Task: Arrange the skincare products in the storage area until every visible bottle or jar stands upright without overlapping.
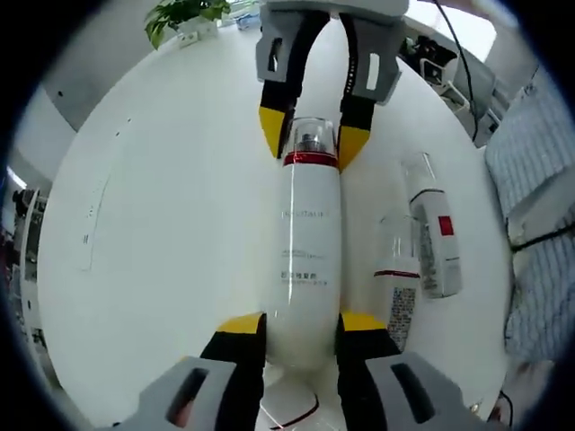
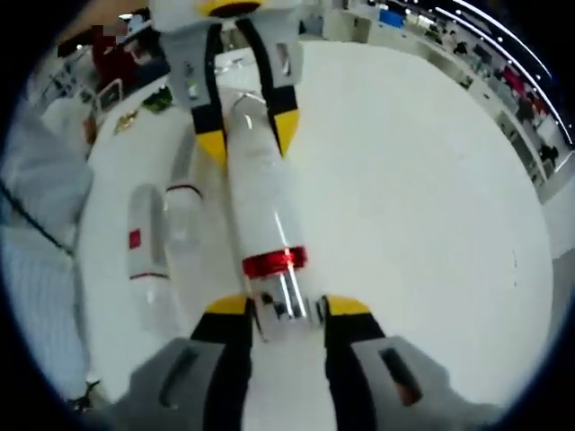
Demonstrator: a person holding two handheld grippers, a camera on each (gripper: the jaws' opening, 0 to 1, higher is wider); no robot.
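A tall white bottle (image 1: 305, 260) with a red collar is held lying over the white table (image 1: 171, 224). Its base is clamped by the left gripper (image 1: 301, 321), its clear cap by the right gripper (image 2: 278, 307). Two smaller bottles (image 1: 422, 260) lie beside it.

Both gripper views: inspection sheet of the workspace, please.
Surface: round white table, glossy.
Job's things: large white bottle with red collar and clear cap, lying down, held at both ends; two smaller bottles lying beside it.
Clutter: nothing seen.
Grippers: left gripper closed on the bottle's base; right gripper closed on its cap end.
Cables: thin red-and-white cable at near edge.
Surroundings: potted plant, person's striped sleeve, office background.
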